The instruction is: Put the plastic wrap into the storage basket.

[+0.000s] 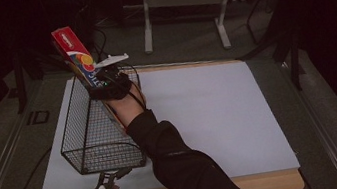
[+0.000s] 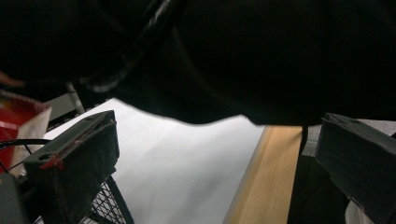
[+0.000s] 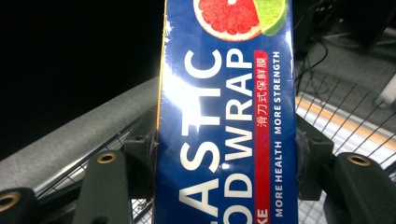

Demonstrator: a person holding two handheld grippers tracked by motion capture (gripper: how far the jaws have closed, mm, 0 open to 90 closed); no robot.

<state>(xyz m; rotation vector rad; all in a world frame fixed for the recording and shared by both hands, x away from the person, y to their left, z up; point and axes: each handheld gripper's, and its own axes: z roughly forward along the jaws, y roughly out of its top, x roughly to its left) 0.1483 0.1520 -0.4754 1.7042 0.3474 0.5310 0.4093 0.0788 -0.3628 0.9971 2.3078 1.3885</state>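
Note:
A long blue and red box of plastic food wrap (image 1: 73, 50) tilts up to the left over the far end of a black wire basket (image 1: 72, 125). My right gripper (image 1: 102, 83) is shut on the box near its lower part. In the right gripper view the box (image 3: 224, 93) stands between the two pads (image 3: 142, 158), with basket wire (image 3: 336, 107) behind it. My left gripper (image 1: 109, 178) rests at the table's front edge, just before the basket's near end. Its jaws stand wide apart in the left gripper view (image 2: 210, 163), open with nothing between them.
The basket stands on the left of a white mat (image 1: 210, 113) that covers a wooden table (image 1: 270, 183). A dark sleeve (image 1: 182, 163) crosses from the bottom to the basket. Metal legs of another table (image 1: 147, 27) stand behind on the floor.

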